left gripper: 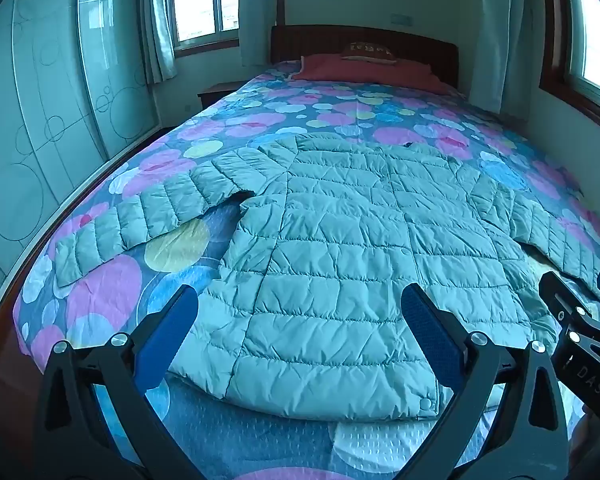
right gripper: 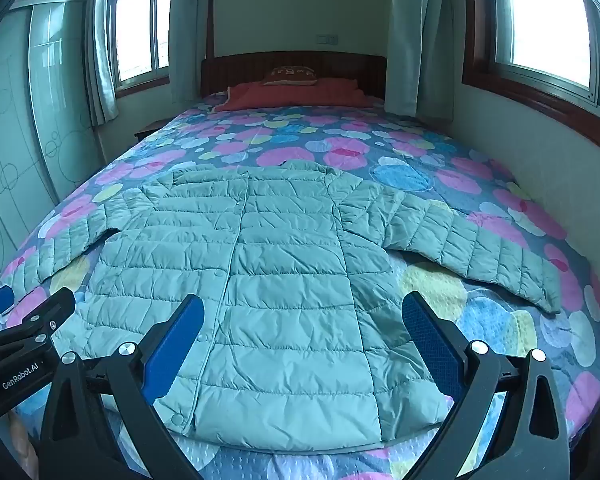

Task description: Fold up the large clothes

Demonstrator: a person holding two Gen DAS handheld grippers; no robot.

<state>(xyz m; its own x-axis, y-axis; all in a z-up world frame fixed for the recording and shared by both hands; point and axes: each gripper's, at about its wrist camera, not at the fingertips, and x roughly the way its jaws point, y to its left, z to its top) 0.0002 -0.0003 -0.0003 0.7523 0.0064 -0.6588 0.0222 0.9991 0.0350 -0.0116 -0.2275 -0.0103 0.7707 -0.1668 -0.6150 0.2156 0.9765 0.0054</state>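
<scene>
A pale green quilted puffer jacket (left gripper: 340, 240) lies flat on the bed, front up, both sleeves spread out to the sides; it also shows in the right wrist view (right gripper: 284, 280). My left gripper (left gripper: 300, 304) is open and empty, held above the jacket's hem on its left half. My right gripper (right gripper: 302, 312) is open and empty, above the hem on the right half. The right gripper shows at the right edge of the left wrist view (left gripper: 572, 300), and the left gripper at the left edge of the right wrist view (right gripper: 28, 308).
The bed has a bedspread (right gripper: 420, 168) with pink, blue and yellow circles. A red pillow (right gripper: 296, 94) lies by the dark wooden headboard (right gripper: 292, 66). A glass-fronted wardrobe (left gripper: 40, 120) stands left of the bed, a wall with windows (right gripper: 540, 20) right.
</scene>
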